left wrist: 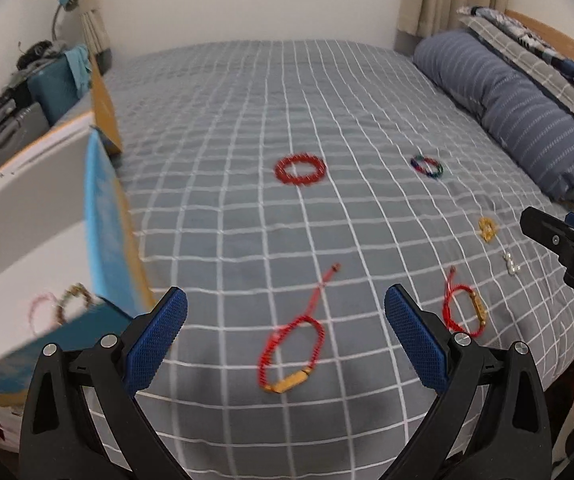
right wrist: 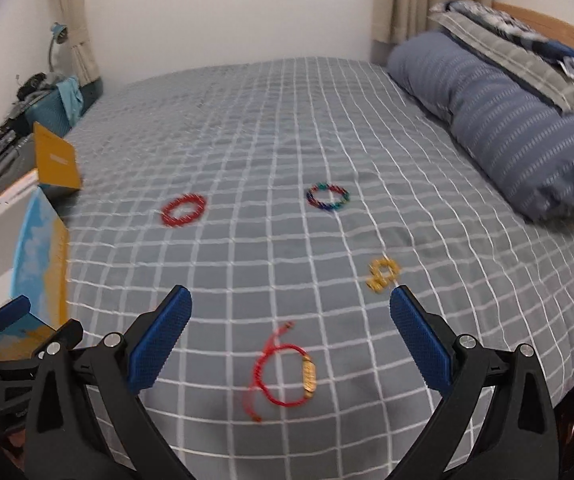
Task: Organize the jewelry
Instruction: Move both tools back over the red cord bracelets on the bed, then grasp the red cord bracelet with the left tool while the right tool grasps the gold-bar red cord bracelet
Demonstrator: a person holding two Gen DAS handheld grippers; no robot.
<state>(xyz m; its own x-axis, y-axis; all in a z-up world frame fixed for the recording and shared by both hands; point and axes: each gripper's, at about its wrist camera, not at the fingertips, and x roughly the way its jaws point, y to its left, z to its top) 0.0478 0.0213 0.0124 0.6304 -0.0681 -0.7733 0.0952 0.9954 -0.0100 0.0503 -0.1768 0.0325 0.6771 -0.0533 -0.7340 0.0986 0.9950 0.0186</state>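
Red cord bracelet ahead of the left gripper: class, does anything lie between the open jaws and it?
Nothing visible does. The red cord bracelet lies flat on the checked bedspread, ahead of the open left gripper, with only bare cloth around it.

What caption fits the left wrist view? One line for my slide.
Open left gripper hovering over a red cord bracelet on the checked bedspread.

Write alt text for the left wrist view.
The open left gripper hovers over a red cord bracelet on a grey checked bed. More bracelets lie beyond, and an open box sits at left.
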